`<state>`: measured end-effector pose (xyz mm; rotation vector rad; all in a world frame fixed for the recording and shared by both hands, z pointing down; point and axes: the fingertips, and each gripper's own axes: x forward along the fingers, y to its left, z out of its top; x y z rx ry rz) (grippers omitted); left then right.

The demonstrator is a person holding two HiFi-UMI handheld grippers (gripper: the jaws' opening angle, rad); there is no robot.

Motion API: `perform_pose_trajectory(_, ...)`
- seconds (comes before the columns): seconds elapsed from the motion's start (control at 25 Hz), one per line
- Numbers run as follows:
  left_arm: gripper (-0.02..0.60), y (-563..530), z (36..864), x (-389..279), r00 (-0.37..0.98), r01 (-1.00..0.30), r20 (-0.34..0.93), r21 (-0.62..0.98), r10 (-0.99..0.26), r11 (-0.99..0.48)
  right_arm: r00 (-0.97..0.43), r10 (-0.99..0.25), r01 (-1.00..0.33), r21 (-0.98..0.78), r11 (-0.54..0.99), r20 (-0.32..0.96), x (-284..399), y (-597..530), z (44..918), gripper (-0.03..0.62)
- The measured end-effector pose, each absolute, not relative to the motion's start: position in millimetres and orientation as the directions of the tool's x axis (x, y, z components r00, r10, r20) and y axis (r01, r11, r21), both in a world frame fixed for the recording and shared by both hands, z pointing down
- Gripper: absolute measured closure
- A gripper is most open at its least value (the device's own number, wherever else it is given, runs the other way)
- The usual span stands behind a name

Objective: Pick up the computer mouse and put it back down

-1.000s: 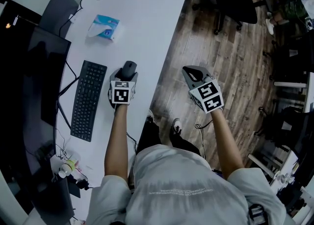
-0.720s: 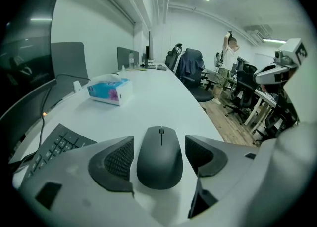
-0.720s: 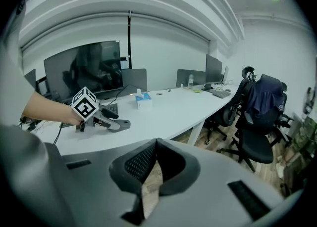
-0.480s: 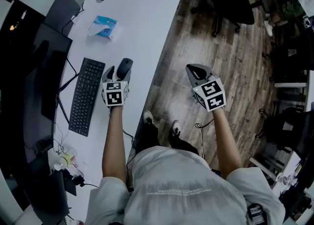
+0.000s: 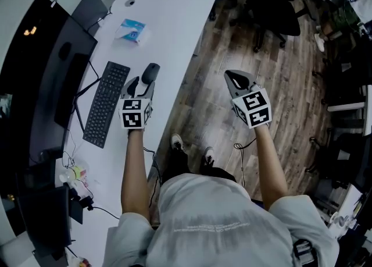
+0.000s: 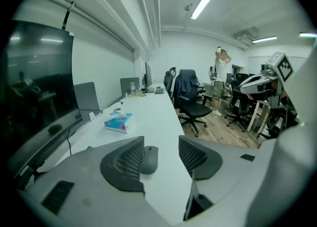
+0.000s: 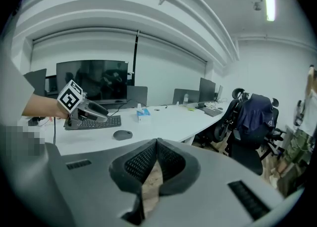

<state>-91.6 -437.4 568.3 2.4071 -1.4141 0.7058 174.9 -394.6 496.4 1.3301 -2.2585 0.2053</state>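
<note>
Left gripper (image 6: 161,144) has its jaws wide apart and holds nothing. In its own view the mouse (image 6: 149,159) is seen in the gap between the two jaws, a little beyond the tips, and the left jaw hides its left side. The mouse lies flat on the white desk (image 5: 174,15), free of both jaws. In the head view it is just ahead of the gripper tips, near the desk edge, to the right of the keyboard (image 5: 106,111).

The right gripper (image 7: 157,144) has its jaws pressed together, with nothing between them. In the head view it is held over the wooden floor (image 5: 209,103), past the desk edge and well apart from the mouse. Its camera looks across the desk and shows the left gripper, the mouse and the keyboard from the side.

A blue tissue pack (image 5: 132,31) lies farther along the desk, beyond the mouse and the keyboard. A dark monitor (image 5: 52,74) stands at the left of the keyboard, with cables running from it over the desk. A black office chair (image 6: 193,95) stands on the floor beside the desk, and behind it in the left gripper view a person (image 6: 220,80) stands in the room.
</note>
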Motion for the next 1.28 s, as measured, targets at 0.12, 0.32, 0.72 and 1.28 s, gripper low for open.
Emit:
perform_pose_trajectory(0.12,0.417,-418.6,544.8,-91.0,0.411,-0.87,0.495,-0.038,-0.765,-0.492,-0.409,-0.783,-0.838,0.146,0.526,0.469,174.6,-383.5,480.1,0.591)
perform_pose_trajectory(0.32,0.478,-385.9,505.1,-86.4,0.412,-0.872,0.431,-0.069,-0.803,-0.484,-0.426,-0.802,-0.829,0.175,0.532,0.419,177.8,-364.2,451.9,0.592)
perform_pose_trajectory(0.72,0.559,-330.2,431.1,-78.1,0.419,-0.87,0.31,-0.133,-0.854,-0.475,-0.474,-0.818,-0.8,0.229,0.554,0.325,166.5,-336.1,400.6,0.591)
perform_pose_trajectory(1.28,0.565,-265.1,356.4,-76.0,0.394,-0.884,0.157,-0.206,-0.906,-0.42,-0.557,-0.796,-0.719,0.342,0.605,0.238,140.8,-294.4,342.1,0.591)
